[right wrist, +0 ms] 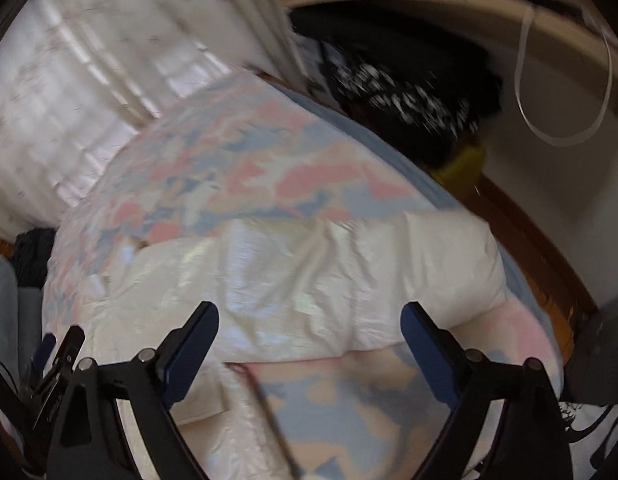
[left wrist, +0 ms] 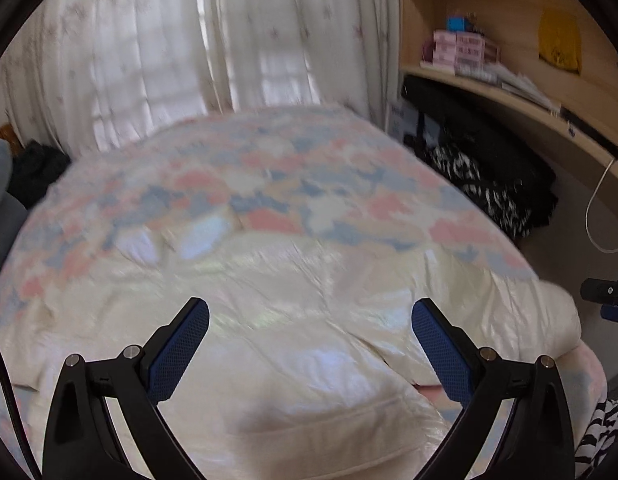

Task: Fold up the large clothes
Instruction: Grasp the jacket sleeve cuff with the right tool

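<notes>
- Biggest thing in the room: one large puffy quilt [left wrist: 293, 184], spread over the bed. Its patterned face is blotched pink, blue-grey and cream; its near part is turned over, showing a plain cream underside with a satiny sheen, creased and padded.
- From the right wrist view, that cream fold [right wrist: 293, 280] lies as a thick, rounded band across the patterned fabric, with more pattern below it nearer the camera.
- Behind the bed, sheer white curtains with a faint floral print [left wrist: 181, 40] hang in soft vertical pleats, with light coming through.
- To the side, a pale wooden shelf unit with curved edges [left wrist: 505, 92] carries stacked pink boxes [left wrist: 461, 50]; the count is blurred, and one yellow item [left wrist: 559, 40] is there too.
- Beneath it, a heap of black and black-and-white patterned cloth [left wrist: 485, 184].
- One white cable loop [right wrist: 565, 80] dangles off the shelf edge.
- Left gripper [left wrist: 311, 316]: black arms, blue textured pads, jaws spread wide above the cream fold, nothing between them.
- Right gripper [right wrist: 309, 320]: the same build, jaws wide apart, gripping nothing.
</notes>
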### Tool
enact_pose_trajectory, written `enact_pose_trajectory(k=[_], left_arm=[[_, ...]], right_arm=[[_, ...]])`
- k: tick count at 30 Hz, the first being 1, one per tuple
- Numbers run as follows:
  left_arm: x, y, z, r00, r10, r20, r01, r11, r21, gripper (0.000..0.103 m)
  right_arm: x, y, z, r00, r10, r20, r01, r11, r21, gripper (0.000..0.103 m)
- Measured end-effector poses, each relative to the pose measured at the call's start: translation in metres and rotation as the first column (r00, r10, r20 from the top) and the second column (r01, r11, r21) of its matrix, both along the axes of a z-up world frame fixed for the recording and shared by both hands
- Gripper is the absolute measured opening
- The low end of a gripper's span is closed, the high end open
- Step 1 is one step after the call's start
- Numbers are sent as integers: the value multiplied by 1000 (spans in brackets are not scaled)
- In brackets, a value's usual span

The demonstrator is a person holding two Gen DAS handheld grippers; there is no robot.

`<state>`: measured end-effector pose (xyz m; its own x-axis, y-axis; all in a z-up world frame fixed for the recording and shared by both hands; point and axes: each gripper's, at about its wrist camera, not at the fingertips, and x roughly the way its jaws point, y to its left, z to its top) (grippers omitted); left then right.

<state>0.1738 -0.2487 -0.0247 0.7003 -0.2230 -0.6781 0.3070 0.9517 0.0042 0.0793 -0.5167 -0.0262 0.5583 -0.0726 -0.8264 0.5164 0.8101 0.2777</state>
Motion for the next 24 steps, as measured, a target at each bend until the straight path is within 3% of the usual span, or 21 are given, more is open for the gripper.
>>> enact_pose_trajectory(k=[8,14,17,22,24], left_arm=[[27,-33,-56,992,-7,-129,7,1000,0,100],[48,-47,-83,984,1,-179,6,999,35,100],[53,-45,-91,981,3,-193,-1,1000,8,100],[50,-39,-91,984,3,-178,-3,1000,-2,100],[48,-35,-88,986,7,-167,-6,1000,4,100]], right_arm=[[-11,-63,-69,982,-168,-90,179,974,138,92],[-30,-107,-113,937,-321,-137,346,905,247,88],[-35,-117,-130,923,-357,-142,384,874,299,84],[-27,-119,-144,912,-385,-143,410,873,263,80],[-20,-117,-145,912,-379,-154,405,892,201,67]])
